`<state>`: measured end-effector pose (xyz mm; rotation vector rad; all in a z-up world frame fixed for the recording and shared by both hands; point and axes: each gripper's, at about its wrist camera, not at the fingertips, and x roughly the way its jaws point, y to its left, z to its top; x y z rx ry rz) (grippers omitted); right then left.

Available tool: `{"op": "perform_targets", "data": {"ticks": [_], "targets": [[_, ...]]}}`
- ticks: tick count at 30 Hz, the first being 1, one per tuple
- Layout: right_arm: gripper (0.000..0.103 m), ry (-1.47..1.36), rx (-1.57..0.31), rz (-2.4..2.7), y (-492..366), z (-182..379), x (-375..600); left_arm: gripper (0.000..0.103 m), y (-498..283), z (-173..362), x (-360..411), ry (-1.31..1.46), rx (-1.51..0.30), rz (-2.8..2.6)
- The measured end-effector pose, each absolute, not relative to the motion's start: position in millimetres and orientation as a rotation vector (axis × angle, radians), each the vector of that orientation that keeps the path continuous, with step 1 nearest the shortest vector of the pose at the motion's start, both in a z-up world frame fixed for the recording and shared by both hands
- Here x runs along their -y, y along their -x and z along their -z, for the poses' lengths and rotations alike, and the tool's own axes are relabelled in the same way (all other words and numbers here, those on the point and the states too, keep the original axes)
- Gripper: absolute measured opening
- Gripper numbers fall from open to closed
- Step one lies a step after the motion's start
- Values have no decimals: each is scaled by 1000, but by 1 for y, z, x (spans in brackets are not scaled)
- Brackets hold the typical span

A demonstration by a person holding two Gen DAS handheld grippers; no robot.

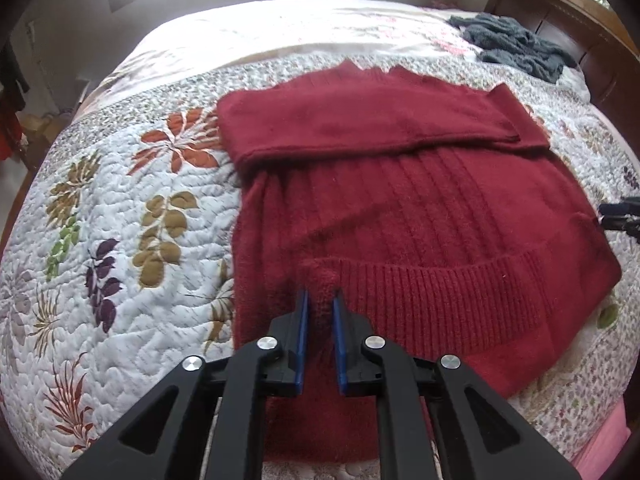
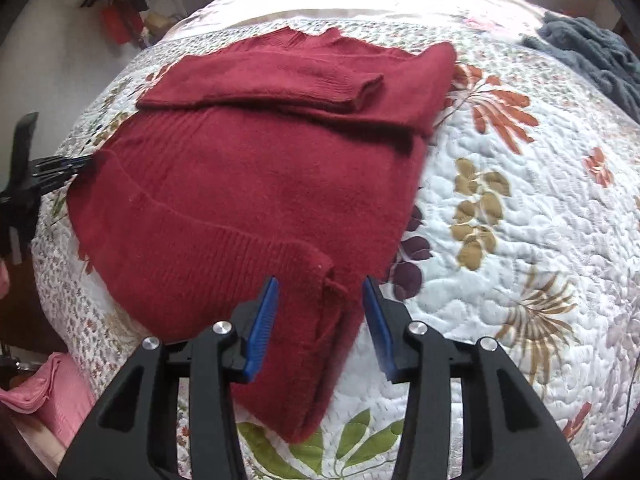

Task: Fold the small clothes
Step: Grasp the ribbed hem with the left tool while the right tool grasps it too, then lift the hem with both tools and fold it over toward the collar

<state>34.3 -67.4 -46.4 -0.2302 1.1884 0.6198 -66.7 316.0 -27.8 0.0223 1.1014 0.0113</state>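
A dark red knit sweater lies flat on the bed, its sleeves folded across the upper body. My left gripper is shut on a bunched fold of the ribbed hem, with fabric filling the narrow gap between its blue pads. In the right wrist view the sweater spreads ahead, and my right gripper stands open around the near hem corner without clamping it. The left gripper shows at the sweater's left edge there. The right gripper peeks in at the left wrist view's right border.
A floral quilted bedspread covers the bed. A grey fuzzy garment lies near the dark wooden headboard. Pink cloth sits below the bed's edge at lower left. Red items hang on the wall.
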Motion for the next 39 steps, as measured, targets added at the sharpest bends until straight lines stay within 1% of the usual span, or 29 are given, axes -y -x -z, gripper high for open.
{"op": "perform_targets", "data": {"ticks": [1,3,4,5,8,10,11,13,14,18,19,21,22,23,25,33,39], "targets": [[43,233,-1198,-623,-35,49,66,13,65,31,-315,-23,-1109,-10],[43,238,-1232,-628,-38,62,63,19,63,35,-316,-19,-1115,-16],[44,237,-1241,-623,-38,65,62,20,61,38,-317,-18,-1120,-24],[43,234,-1250,-619,-39,68,61,21,60,40,-318,-20,-1125,-33],[22,228,-1249,-645,-34,66,58,20,60,43,-323,7,-1143,-42],[18,259,-1240,-649,-29,65,57,15,62,40,-324,17,-1134,-50],[14,274,-1240,-655,-27,66,56,13,64,37,-324,20,-1125,-50],[14,286,-1256,-664,-24,69,54,13,67,33,-324,34,-1104,-43],[16,285,-1265,-657,-25,72,53,13,68,32,-323,39,-1102,-35],[17,211,-1295,-652,-32,81,55,16,64,45,-325,27,-1141,-47],[16,196,-1302,-653,-33,81,55,16,62,47,-325,31,-1146,-49],[7,183,-1303,-656,-32,80,55,15,59,47,-328,59,-1151,-47],[7,178,-1299,-661,-30,76,57,13,60,46,-329,68,-1148,-47],[6,166,-1293,-667,-29,72,59,8,62,43,-330,78,-1141,-45],[6,128,-1269,-690,-25,59,63,6,68,36,-332,83,-1114,-44],[6,35,-1158,-715,-16,7,83,5,96,-23,-329,128,-923,-53],[6,-9,-1065,-705,-39,-33,80,5,81,-64,-332,138,-802,-79]]}}
